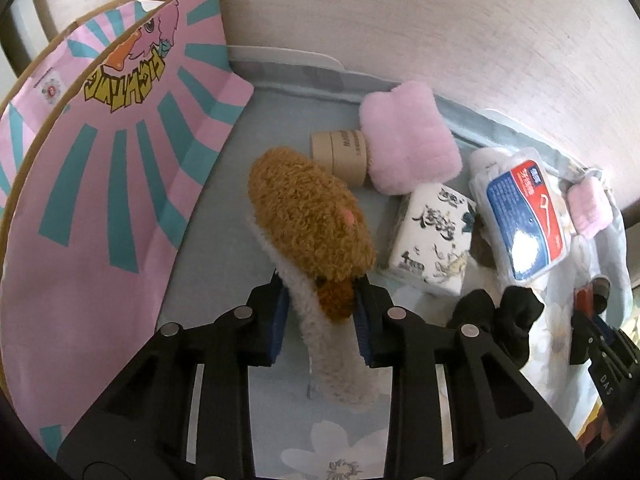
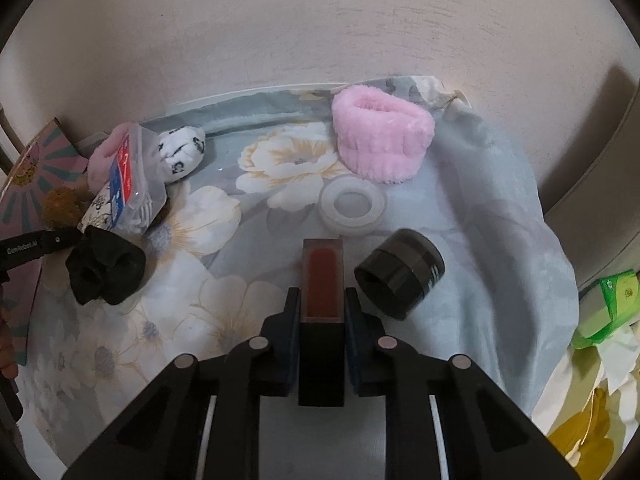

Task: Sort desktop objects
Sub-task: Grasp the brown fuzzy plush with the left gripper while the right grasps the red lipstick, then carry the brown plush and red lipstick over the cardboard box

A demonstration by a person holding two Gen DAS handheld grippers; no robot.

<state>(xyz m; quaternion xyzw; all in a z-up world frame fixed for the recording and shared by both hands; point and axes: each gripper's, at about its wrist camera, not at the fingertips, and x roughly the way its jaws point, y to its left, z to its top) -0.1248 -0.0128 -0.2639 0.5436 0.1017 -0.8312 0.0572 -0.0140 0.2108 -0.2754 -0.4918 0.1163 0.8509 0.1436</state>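
Note:
My left gripper [image 1: 320,292] is shut on a brown and white plush slipper-shaped toy [image 1: 308,212], held above the flowered cloth [image 1: 224,216] next to the pink patterned box [image 1: 100,184]. My right gripper [image 2: 322,300] is shut on a red lip-gloss tube with a black cap [image 2: 322,280], just above the cloth [image 2: 240,304]. A black jar [image 2: 400,272] lies on its side right of the tube. A clear tape ring [image 2: 352,204] and a pink fluffy band [image 2: 382,136] lie beyond it.
In the left wrist view a cardboard roll [image 1: 340,156], a pink plush pad [image 1: 408,136], a printed tissue pack [image 1: 432,240], a floss-pick box [image 1: 524,220] and a black scrunchie [image 1: 500,312] lie to the right. A wall stands behind. Green packets [image 2: 612,300] lie at the far right.

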